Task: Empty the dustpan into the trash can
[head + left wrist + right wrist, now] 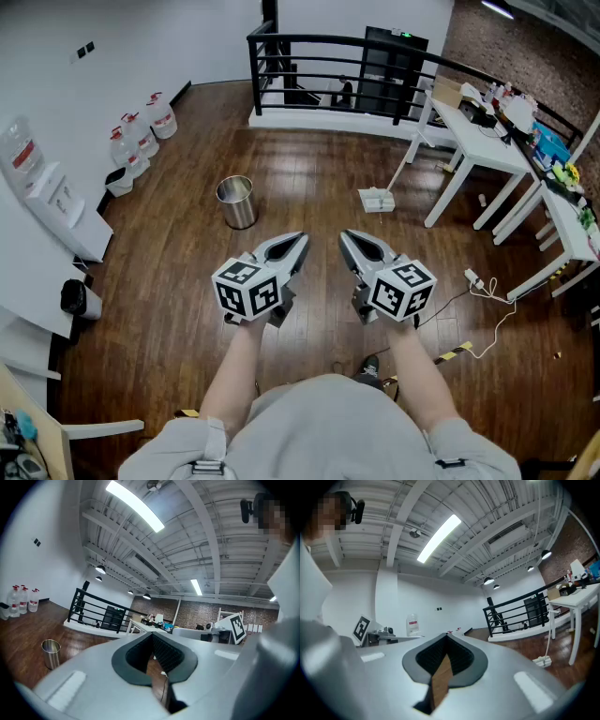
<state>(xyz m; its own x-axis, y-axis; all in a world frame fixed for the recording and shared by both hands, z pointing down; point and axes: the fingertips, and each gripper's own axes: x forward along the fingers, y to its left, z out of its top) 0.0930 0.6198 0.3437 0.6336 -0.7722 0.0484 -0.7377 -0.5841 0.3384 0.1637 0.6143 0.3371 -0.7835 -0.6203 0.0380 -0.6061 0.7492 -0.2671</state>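
A shiny metal trash can (pixel 236 202) stands on the wooden floor ahead and to the left; the left gripper view shows this trash can (pixel 50 652) at its lower left. A white dustpan (pixel 377 199) with a long pale handle rests on the floor ahead and to the right, near a table leg. My left gripper (pixel 302 240) and right gripper (pixel 344 236) are held side by side in front of the person's body, well short of both objects. Each one's jaws meet at the tip with nothing between them, as the left gripper (pixel 152 633) and right gripper (pixel 445 636) show in their own views.
White tables (pixel 487 150) cluttered with items line the right side. A black railing (pixel 328 56) closes the back. Water jugs (pixel 141 136) stand along the left wall. A power strip and cable (pixel 476 279) lie on the floor at right.
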